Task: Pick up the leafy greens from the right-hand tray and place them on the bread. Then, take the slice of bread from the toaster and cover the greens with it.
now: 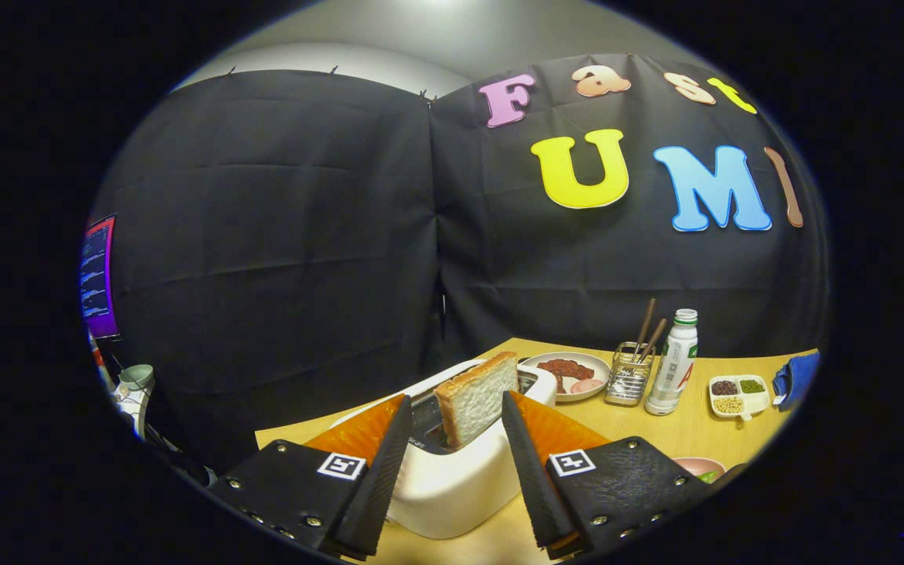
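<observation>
A slice of bread (474,406) stands upright in the slot of a white toaster (452,486) on the wooden table (656,431). My gripper (456,399) is open, with one finger on each side of the toaster's top. The slice rises between the two fingers. The right fingertip (511,408) is close beside the slice's edge, and the left fingertip (402,412) stands apart from it. Just past the right finger's base peeks the rim of a pink dish (695,464) with a bit of green in it, mostly hidden.
Beyond the toaster lie a plate (577,362) with brown food, a wire holder (629,380) with chopsticks, a white bottle (673,365), a small divided dish (738,395) of grains and a blue cloth (797,377). A lit screen (99,275) stands left of the table.
</observation>
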